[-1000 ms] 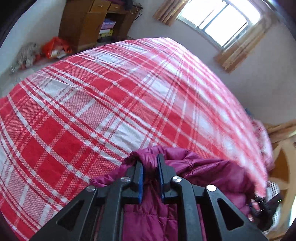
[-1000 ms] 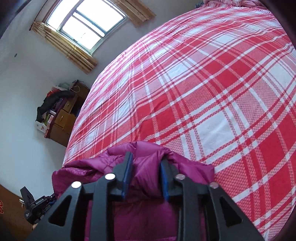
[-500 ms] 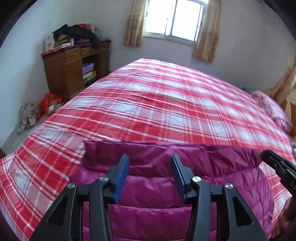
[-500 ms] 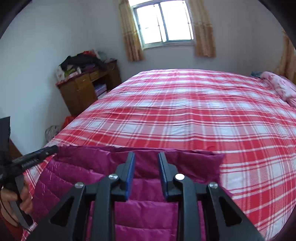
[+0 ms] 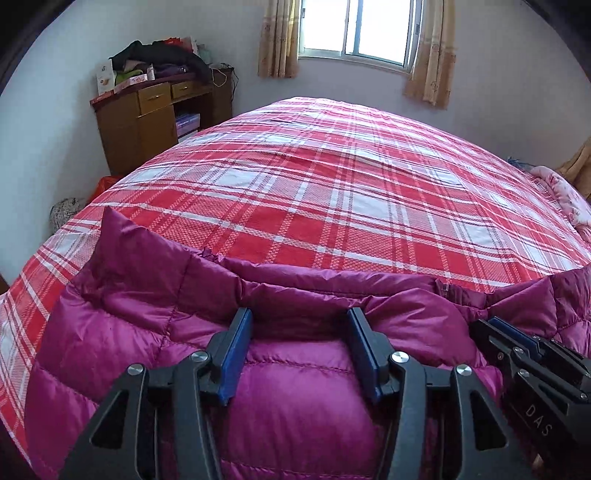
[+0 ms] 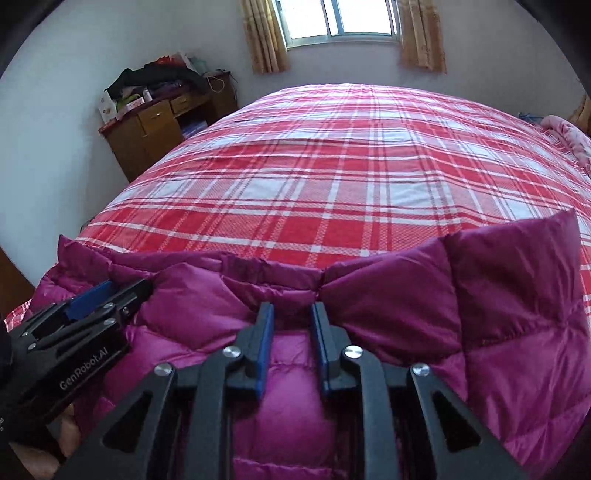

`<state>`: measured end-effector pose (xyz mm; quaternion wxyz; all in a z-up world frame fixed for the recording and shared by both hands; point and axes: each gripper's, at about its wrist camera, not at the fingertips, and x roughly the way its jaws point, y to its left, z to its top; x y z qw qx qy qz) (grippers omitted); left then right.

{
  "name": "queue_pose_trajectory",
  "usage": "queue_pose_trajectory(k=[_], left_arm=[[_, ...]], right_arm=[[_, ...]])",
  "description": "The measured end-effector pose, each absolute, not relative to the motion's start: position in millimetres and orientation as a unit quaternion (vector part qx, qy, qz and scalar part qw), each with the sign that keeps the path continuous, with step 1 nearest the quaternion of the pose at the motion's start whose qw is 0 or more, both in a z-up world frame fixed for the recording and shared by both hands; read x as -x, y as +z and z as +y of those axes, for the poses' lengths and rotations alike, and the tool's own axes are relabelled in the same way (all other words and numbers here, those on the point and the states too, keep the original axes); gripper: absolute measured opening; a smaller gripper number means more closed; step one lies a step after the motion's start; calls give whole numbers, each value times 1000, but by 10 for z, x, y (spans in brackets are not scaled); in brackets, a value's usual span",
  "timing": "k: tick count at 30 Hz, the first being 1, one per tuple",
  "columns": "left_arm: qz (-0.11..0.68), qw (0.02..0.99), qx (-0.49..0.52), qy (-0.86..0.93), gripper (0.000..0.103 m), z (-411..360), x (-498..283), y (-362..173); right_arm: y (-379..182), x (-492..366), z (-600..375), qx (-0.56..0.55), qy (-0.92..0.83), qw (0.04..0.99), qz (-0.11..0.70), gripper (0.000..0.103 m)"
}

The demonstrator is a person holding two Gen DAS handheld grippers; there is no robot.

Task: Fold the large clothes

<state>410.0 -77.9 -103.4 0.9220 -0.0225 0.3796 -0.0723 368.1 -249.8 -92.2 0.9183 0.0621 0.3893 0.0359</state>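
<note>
Item: one magenta quilted down jacket (image 5: 295, 387), spread across the near end of the bed with its far edge running from your 9 o'clock to your 3 o'clock over the red plaid bedcover (image 5: 332, 206). One corner stands up at your 10 o'clock in the left wrist view, the other at 2 o'clock in the right wrist view. Left gripper (image 5: 301, 321): jaws spread over the puffed edge, and they have just been opening; fabric bulges between the blue pads but neither pad presses it, so you hold nothing on this side. Right gripper (image 6: 293, 315): jaws have just been closing and stand narrow, with a ridge of jacket fabric between them; whether the pads bite into it cannot be told from these views, since a slim gap still shows at each pad. Each gripper appears in the other's view, the right at 4 o'clock of the left camera, the left at 8 o'clock of the right camera, so your hands work near each other on the same edge. Surroundings: wooden cabinet (image 5: 147, 125) at 10 o'clock, curtained window (image 5: 358, 29) at 12 o'clock, pink pillow (image 5: 565, 195) at 3 o'clock. Step in hand, as a judgement: laying the jacket out flat and regripping, with no fold made yet. The next move calls for you to settle both pinches on the far edge or a side, well apart from each other, then carry that part over the body evenly; slick padded fabric will likely slip from a shallow bite.
</note>
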Motion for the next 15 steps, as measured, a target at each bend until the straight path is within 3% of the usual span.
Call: queue_pose_trajectory(k=[9,15], left_arm=[[392,916,33,-80,56,-799,-4193,-1141],[393,915,37,-82,56,-790,-4191,-1143]], right_arm=[[-921,-3720,-2566,-88,40,912,398,21],[-590,-3335,-3121,-117,-43,930,346,21]])
